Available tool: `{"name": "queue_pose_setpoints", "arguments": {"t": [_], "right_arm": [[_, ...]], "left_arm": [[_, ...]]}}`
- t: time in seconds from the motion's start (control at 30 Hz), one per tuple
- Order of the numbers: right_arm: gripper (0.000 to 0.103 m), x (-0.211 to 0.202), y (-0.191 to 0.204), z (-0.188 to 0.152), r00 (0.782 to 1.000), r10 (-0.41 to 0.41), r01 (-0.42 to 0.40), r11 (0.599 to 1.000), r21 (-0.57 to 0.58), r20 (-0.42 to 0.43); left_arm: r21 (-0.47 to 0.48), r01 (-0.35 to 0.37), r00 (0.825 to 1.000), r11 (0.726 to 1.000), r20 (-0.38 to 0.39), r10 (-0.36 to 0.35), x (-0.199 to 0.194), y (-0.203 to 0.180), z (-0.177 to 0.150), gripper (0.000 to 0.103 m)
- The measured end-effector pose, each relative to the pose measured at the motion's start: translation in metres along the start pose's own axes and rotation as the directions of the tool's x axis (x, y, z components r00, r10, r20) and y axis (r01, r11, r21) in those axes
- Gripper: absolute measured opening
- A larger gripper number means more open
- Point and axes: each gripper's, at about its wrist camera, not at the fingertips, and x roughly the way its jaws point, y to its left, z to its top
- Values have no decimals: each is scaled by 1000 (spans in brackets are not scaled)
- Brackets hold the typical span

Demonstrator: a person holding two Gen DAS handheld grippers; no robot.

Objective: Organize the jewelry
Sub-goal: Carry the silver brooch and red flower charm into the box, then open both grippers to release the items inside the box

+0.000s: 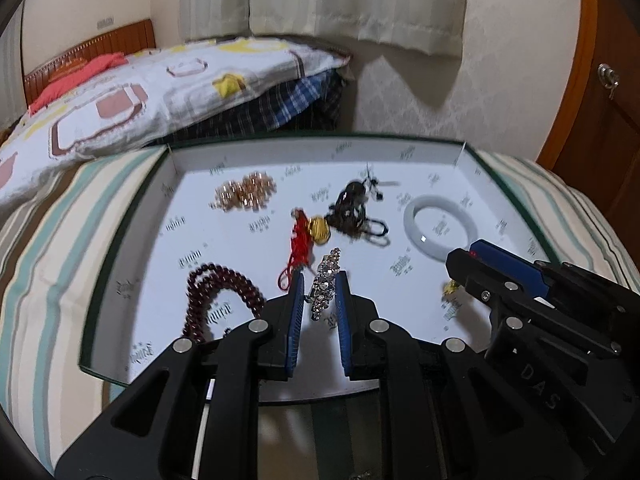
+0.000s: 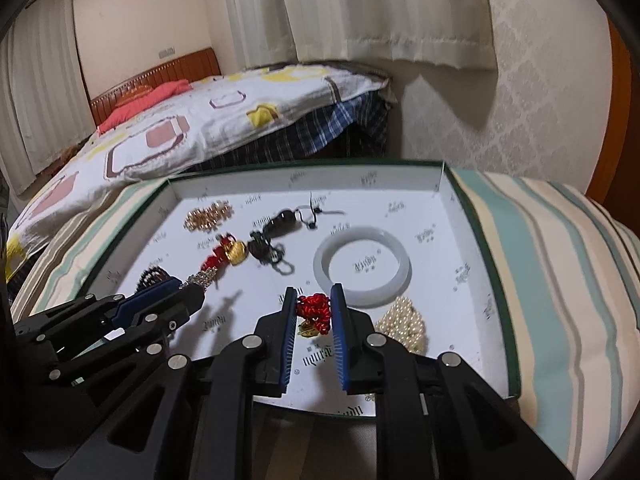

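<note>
Jewelry lies spread in a shallow white tray (image 1: 474, 166) with a dark green rim, set on striped bedding (image 2: 560, 264), with a gripper working at each near corner

Left gripper (image 1: 319, 286) has its blue-padded jaws parted on either side of a rhinestone hair clip (image 1: 326, 280), with gaps visible, so it is not clamped. Right gripper (image 2: 314, 306) straddles a red knotted charm (image 2: 316, 310) with a gold piece beneath it; its jaws stand just beside the knot, and I cannot tell whether they pinch it. Beside that lies a pearl strand (image 2: 404, 322), with a pale jade bangle (image 2: 362, 266) just behind. Farther in sit a dark cord pendant (image 1: 352, 204), a red tassel with a gold bell (image 1: 314, 230), a rose-gold bead cluster (image 1: 244, 192) and a dark red bead string (image 1: 216, 288)
</note>
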Motion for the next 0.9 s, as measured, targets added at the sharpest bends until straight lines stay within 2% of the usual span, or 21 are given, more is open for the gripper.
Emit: {"name": "queue_pose_setpoints", "arguments": {"t": [0.37,0.63,0.77,0.83,0.9], "right_arm": [[18,8,-2,2,999,-2,2,1000,0,-41],[18,9,-4,3,999,-4,4,1000,1,-45],[20,10,-5,3,999,-1,1,1000,0,-44],[24,9,-5,3,999,-3,3,1000,0,-42],[28,8,-5,2,999,-5,5,1000,0,-36]], "left_arm": [[-10,3,997,1000,-71,-3,12,3,-2,16],[0,-7,997,1000,-76,7,14,1,1,16],[1,-8,997,1000,-75,8,14,0,1,20],[3,-13,998,1000,-69,14,12,0,1,27],[3,-18,998,1000,-61,18,10,0,1,28]]}}
